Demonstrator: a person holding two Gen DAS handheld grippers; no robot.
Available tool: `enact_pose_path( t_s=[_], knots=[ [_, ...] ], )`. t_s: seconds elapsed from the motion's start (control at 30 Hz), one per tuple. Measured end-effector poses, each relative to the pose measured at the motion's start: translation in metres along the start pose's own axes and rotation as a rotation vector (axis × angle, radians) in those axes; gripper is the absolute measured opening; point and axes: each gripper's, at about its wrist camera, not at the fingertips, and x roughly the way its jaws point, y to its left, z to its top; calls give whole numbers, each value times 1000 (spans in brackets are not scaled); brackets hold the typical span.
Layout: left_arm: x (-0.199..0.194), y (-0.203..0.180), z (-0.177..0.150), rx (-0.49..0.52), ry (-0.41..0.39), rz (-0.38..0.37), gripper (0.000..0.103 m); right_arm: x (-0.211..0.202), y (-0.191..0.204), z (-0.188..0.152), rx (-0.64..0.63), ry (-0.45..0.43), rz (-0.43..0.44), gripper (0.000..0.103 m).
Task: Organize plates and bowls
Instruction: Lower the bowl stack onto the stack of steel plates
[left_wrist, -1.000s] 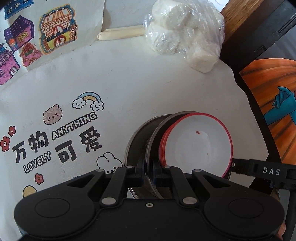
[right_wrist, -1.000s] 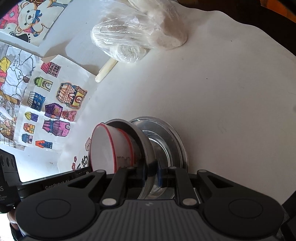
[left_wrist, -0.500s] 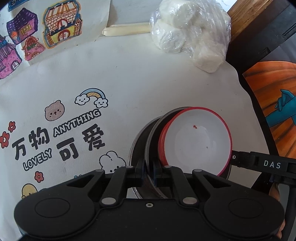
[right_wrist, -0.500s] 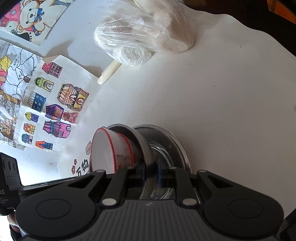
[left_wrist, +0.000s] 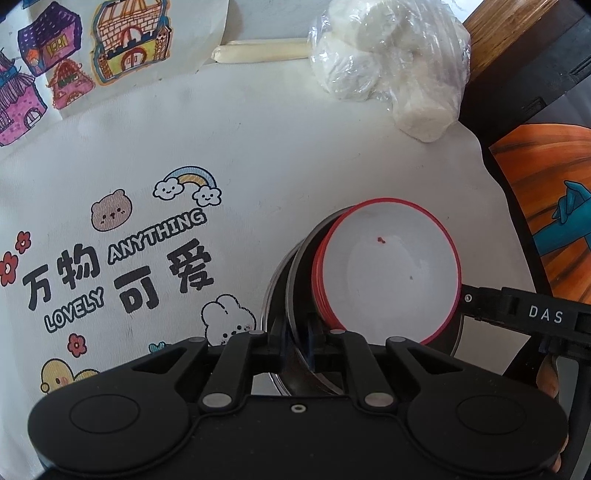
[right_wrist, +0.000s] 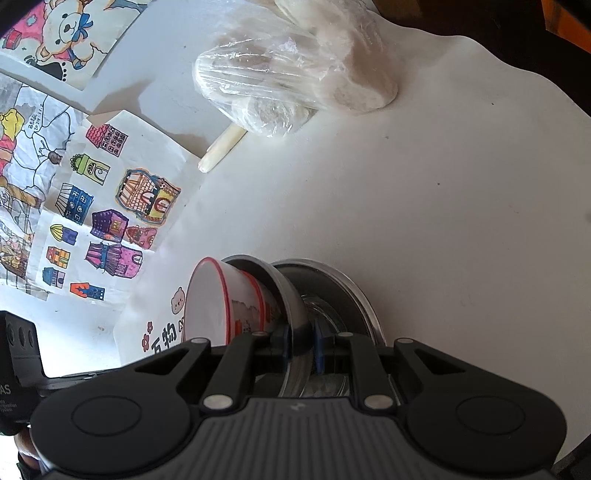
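Left tool (left_wrist: 295, 345): your jaws are pinched nearly closed on the rim of the steel bowl (left_wrist: 295, 295), tilted on edge.
Red-rimmed bowl (left_wrist: 388, 273): nested in that steel bowl, above the desk (left_wrist: 295, 155).
Steel plate (right_wrist: 354, 295): just behind the bowls.
Right tool (right_wrist: 301, 345): your jaws clamp the steel bowl's opposite rim, nearly closed.
Bagged buns (left_wrist: 391, 62): far edge.
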Motion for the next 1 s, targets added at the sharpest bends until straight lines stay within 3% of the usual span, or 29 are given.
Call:
enact_pose_path(
  t_s=[1.0],
  knots=[
    [6,-1,4,10,29,10,12,1,-2,0,1,0,12,20]
  ],
)
